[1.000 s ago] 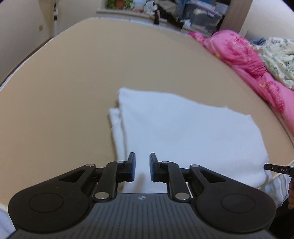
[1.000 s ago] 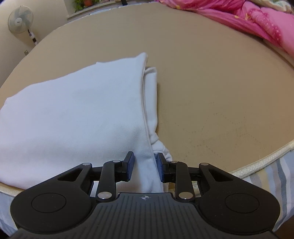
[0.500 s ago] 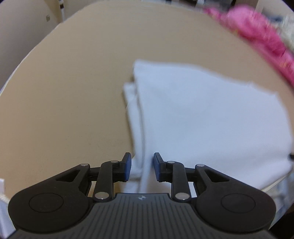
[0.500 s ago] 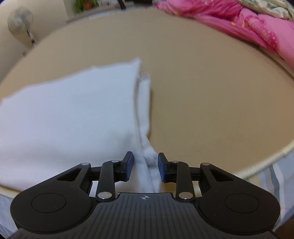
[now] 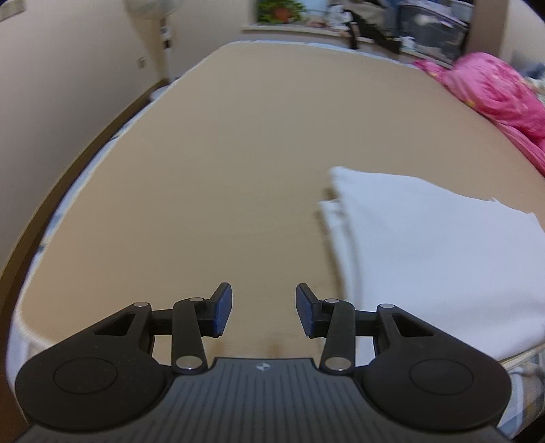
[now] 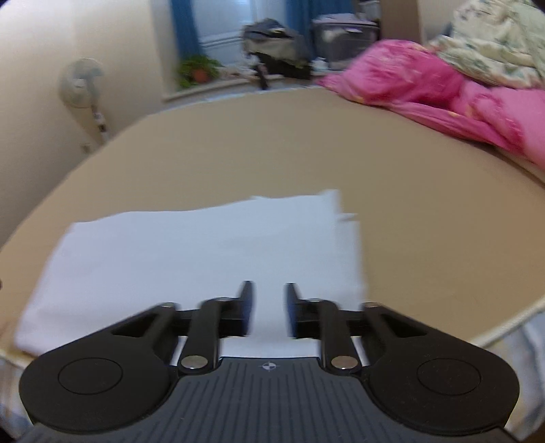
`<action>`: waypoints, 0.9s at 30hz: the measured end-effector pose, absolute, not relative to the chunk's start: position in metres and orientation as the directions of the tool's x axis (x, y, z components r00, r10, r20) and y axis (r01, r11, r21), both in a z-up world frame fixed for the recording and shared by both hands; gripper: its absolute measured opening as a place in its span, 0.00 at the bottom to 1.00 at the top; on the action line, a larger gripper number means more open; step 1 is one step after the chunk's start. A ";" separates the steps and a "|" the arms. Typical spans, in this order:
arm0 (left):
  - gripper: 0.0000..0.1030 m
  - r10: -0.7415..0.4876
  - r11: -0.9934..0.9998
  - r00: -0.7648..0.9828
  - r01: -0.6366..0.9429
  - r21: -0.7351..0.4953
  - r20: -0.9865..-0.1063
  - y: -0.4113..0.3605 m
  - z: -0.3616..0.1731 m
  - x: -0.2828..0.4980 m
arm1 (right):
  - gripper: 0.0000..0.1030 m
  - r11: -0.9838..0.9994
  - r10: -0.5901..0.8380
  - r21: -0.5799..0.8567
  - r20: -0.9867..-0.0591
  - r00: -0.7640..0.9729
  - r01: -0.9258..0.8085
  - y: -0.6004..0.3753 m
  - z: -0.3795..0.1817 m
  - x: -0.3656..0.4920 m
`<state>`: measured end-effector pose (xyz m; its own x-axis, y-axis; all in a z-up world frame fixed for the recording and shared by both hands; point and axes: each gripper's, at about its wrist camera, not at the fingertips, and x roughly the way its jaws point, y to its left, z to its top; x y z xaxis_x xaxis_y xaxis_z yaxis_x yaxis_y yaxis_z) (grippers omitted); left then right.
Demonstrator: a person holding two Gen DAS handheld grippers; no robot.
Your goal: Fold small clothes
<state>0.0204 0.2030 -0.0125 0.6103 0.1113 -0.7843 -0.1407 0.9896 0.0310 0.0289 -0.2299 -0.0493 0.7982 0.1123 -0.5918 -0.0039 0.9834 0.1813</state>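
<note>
1. left gripper (image 5: 264, 310) first: its jaws stand well apart with nothing between them, only bare tan mattress (image 5: 238, 170) showing in the gap.
2. off to the right of those blue-faced fingers (image 5: 223, 306) lies the folded white garment (image 5: 425, 255), flat on the mattress, its stacked edges facing the gripper; cloth and fingertips are apart, not touching.
3. far ahead and to the left of the left gripper, a standing fan (image 5: 153, 6) against the wall; straight ahead past the mattress, a potted plant (image 5: 279, 12) on a sill.
4. ahead and to the right, a pink quilt (image 5: 494, 92) bunched at the mattress edge.
5. now the right gripper (image 6: 269, 310): jaws parted, a narrower gap than the left, holding nothing. the view is smeared with motion blur.
6. the white garment (image 6: 190, 252) sits directly ahead of and below the right gripper, spreading further to its left; whether the tips touch the cloth, cannot tell.
7. ahead right of it, the pink quilt (image 6: 425, 88) with a floral blanket (image 6: 494, 44) piled behind; the fan (image 6: 81, 85) is ahead left.
</note>
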 end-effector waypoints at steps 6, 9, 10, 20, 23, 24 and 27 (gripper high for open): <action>0.45 0.114 0.983 0.633 -0.182 -0.004 -0.766 0.245 0.002 -0.005 | 0.12 0.967 0.239 0.210 -0.546 0.803 -0.145 -0.127 -0.034 0.013; 0.45 0.118 0.980 0.653 -0.198 -0.018 -0.748 0.263 0.010 -0.021 | 0.12 0.946 0.319 0.240 -0.549 0.773 -0.220 -0.066 -0.037 0.005; 0.45 0.114 0.978 0.659 -0.204 -0.031 -0.743 0.269 0.012 -0.026 | 0.12 0.939 0.341 0.246 -0.552 0.761 -0.242 -0.047 -0.041 0.004; 0.45 0.074 0.947 0.675 -0.279 -0.161 -0.734 0.316 0.020 -0.036 | 0.46 0.889 0.364 0.035 -0.657 0.660 -0.456 0.091 -0.079 -0.007; 0.45 0.068 0.944 0.678 -0.281 -0.173 -0.732 0.319 0.021 -0.035 | 0.34 0.889 0.323 -0.042 -0.650 0.688 -0.457 0.092 -0.082 0.000; 0.45 0.065 0.943 0.680 -0.280 -0.177 -0.731 0.319 0.021 -0.035 | 0.17 0.895 0.303 -0.056 -0.650 0.697 -0.442 0.091 -0.082 0.001; 0.45 0.057 0.941 0.681 -0.280 -0.187 -0.730 0.316 0.021 -0.033 | 0.10 0.895 0.322 -0.024 -0.657 0.682 -0.446 0.081 -0.079 0.008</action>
